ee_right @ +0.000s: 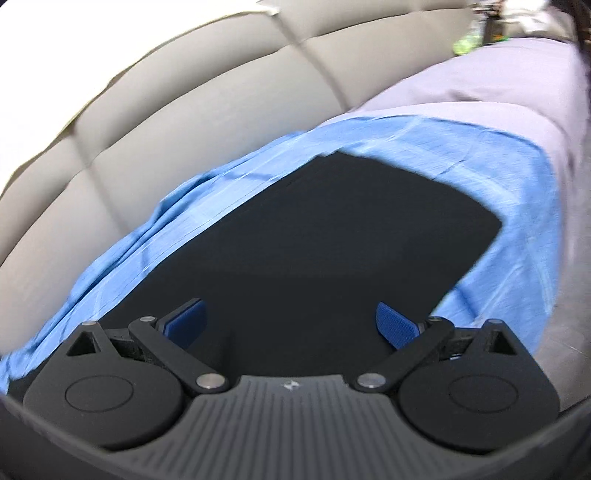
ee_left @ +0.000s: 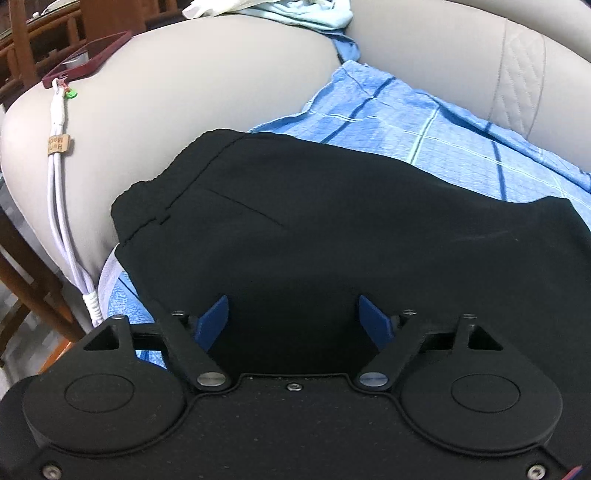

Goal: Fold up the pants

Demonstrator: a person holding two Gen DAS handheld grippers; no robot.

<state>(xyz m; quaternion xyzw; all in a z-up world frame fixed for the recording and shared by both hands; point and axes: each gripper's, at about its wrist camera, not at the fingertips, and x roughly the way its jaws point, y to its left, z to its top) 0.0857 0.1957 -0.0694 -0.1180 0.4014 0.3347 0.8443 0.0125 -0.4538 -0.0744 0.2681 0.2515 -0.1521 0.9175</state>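
Note:
Black pants [ee_left: 332,221] lie flat on a blue checked cloth [ee_left: 424,125] over a grey sofa seat. In the left wrist view the waistband end points to the far left. My left gripper [ee_left: 293,314] is open, its blue pads wide apart just above the near edge of the pants, holding nothing. In the right wrist view the pants [ee_right: 351,229] spread ahead on the blue cloth [ee_right: 517,184]. My right gripper [ee_right: 291,321] is open and empty, hovering over the near part of the pants.
A grey sofa armrest [ee_left: 203,81] rises at the left with a maroon phone [ee_left: 88,55] and white charging cable [ee_left: 59,177] on it. Pale clothes [ee_left: 288,13] lie on top behind. The quilted backrest [ee_right: 166,110] runs along the far side. Wooden chairs [ee_left: 22,48] stand at left.

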